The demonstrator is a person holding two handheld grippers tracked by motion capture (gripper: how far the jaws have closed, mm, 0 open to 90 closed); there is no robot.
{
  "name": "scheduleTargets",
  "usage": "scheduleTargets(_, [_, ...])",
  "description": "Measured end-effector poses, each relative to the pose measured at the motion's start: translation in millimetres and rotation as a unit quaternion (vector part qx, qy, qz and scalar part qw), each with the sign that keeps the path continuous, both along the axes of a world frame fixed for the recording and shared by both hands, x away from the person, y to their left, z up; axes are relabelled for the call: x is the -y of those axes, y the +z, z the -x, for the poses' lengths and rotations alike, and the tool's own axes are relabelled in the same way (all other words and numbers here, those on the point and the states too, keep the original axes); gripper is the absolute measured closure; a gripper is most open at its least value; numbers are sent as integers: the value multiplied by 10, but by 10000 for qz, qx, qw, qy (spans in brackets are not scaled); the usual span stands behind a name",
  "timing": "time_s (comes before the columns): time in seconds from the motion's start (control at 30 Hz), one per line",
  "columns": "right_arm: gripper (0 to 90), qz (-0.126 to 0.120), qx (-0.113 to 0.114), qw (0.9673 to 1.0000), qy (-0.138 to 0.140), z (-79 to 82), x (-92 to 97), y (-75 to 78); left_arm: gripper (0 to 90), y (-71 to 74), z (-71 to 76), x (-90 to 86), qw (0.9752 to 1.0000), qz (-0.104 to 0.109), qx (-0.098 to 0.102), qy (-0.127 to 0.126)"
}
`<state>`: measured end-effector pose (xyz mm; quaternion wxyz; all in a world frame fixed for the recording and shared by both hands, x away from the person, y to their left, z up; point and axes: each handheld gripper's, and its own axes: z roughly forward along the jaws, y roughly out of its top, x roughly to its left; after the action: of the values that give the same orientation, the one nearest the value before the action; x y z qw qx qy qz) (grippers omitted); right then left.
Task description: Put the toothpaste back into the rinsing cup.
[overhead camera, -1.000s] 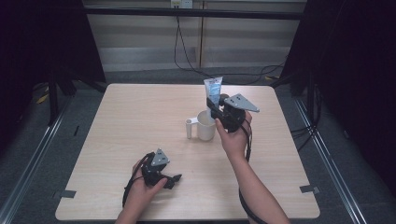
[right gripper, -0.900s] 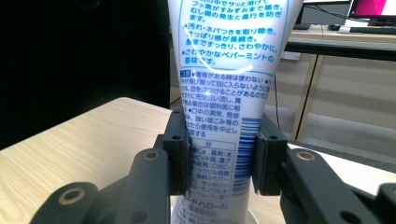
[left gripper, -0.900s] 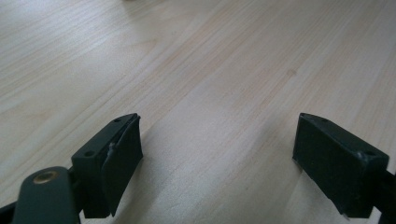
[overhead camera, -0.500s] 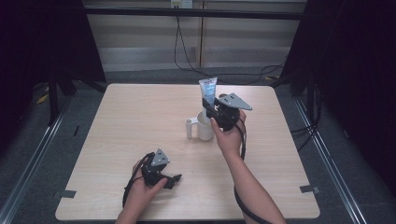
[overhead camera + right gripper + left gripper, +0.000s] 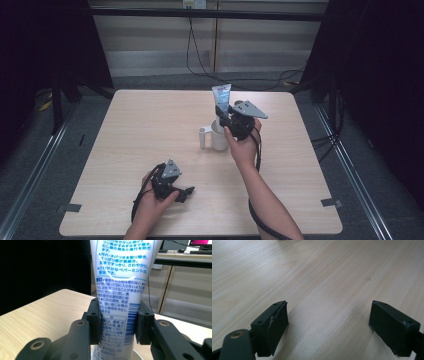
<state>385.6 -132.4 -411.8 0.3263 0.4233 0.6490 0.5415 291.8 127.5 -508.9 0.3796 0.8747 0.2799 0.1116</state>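
My right gripper [image 5: 223, 111] is shut on a white and blue toothpaste tube [image 5: 221, 95] that stands upright over a white mug [image 5: 216, 137] at the table's middle. In the right gripper view both pads press the tube [image 5: 120, 287] at its lower part, and the mug's rim [image 5: 136, 355] shows just below. My left gripper [image 5: 187, 193] rests on the table near the front edge, pointing right. Its jaws stand wide apart in the left gripper view, with bare wood between the fingers [image 5: 273, 325].
The mug's handle [image 5: 202, 137] points left. The light wooden table [image 5: 135, 130] lies bare around both hands. A black cable [image 5: 257, 150] trails from the right gripper along the forearm. Dark floor and metal rails surround the table.
The right gripper has carried the tube leftward, from right of the mug to directly above it. The left hand has stayed put.
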Motion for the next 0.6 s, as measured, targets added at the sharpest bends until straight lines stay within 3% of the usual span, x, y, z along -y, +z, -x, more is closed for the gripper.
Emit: scheduleTargets(0.6, [630, 33, -52, 9999, -82, -31, -9, -123, 153, 0, 1, 0, 10000, -2, -7, 0])
